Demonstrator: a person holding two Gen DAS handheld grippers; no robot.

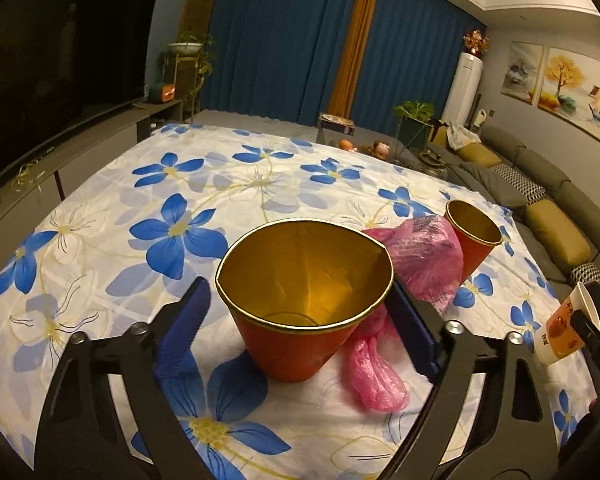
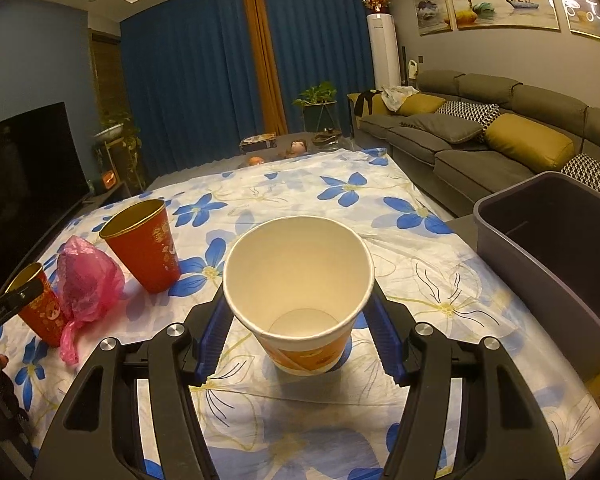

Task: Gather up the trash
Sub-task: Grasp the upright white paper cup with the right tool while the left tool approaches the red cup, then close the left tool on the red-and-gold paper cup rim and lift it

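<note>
Right claw (image 2: 298, 316) grips white cup (image 2: 298, 276); its orange print unreadable.

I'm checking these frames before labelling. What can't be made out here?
- Grey bin: right wrist view, far end cut off by the edge.
- Left gripper on the near red cup: left finger apart, right contact hidden by the cup.
- Pink bag contents: crumpled, unreadable.

Black claw (image 2: 298, 320) – blue ribbed pads (image 2: 216, 334), silver screws
</note>
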